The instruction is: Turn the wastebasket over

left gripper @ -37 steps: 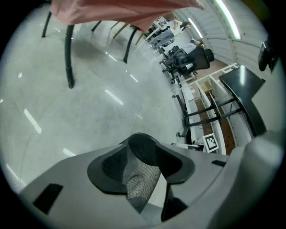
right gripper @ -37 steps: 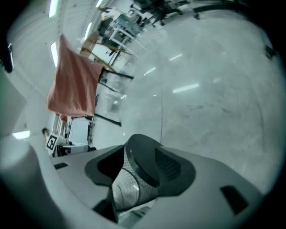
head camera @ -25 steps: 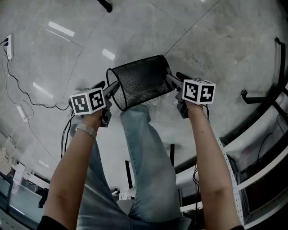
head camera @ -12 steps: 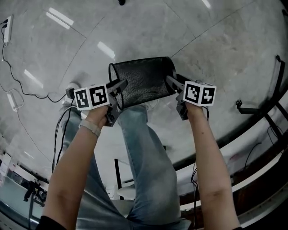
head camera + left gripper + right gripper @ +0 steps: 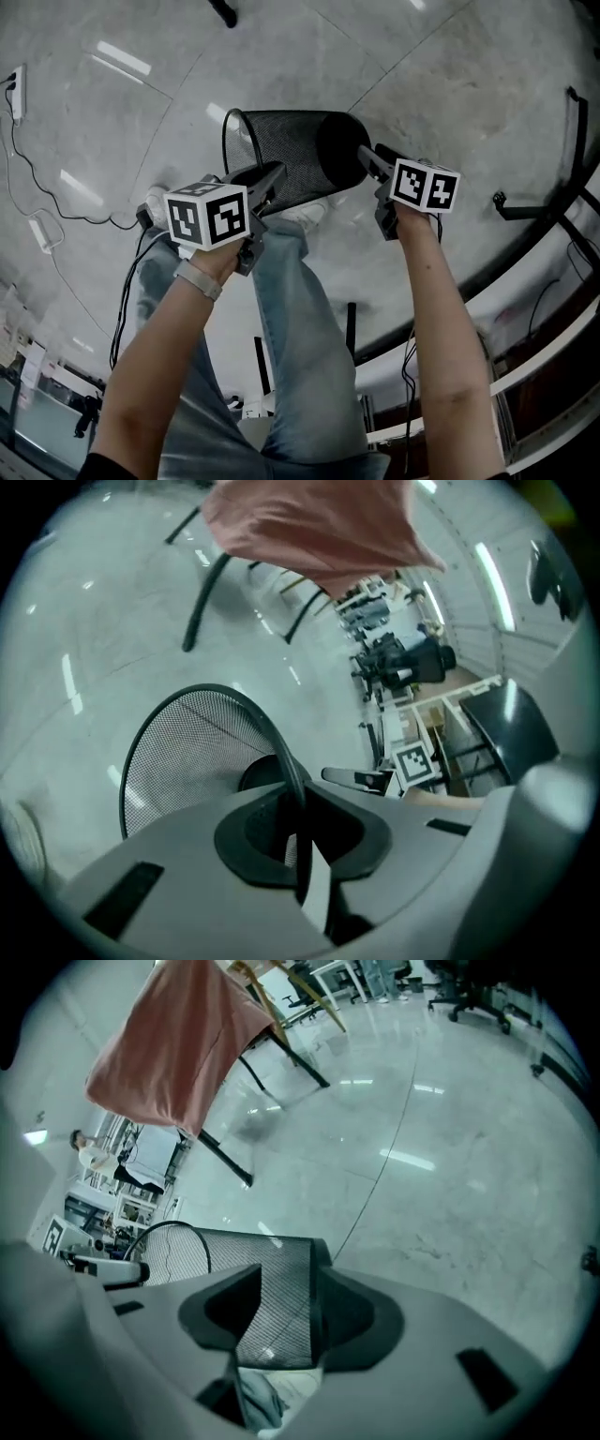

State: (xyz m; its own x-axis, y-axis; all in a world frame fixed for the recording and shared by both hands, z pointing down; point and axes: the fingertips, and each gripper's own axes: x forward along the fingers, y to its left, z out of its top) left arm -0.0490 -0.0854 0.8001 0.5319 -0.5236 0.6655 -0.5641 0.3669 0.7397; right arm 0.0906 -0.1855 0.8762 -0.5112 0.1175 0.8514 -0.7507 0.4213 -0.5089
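At far left in the head view, lying on the pale floor (image 5: 422, 75): a white power strip (image 5: 18, 91) with a dark cable trailing from it.

Next, clamped with the left tool (image 5: 270, 176) (image 5: 300, 822): jaws drawn narrow, having just been closing, and now pinching the thin rim wire (image 5: 286, 761) of the black mesh wastebasket (image 5: 291, 150) (image 5: 183, 752) (image 5: 272, 1279).

Held on its side in the air above the floor, open mouth toward the left, closed base toward the right, with a leg in jeans (image 5: 300, 319) below it.

At the base end, clasped with the right tool (image 5: 371, 161) (image 5: 281, 1321): jaws set wide, having just been closing a little, astride the base corner, the mesh filling the gap and seeming to touch both pads.

Farther off, showing in both tool views and draped high above the floor: a pink cloth (image 5: 309, 527) (image 5: 178, 1044).
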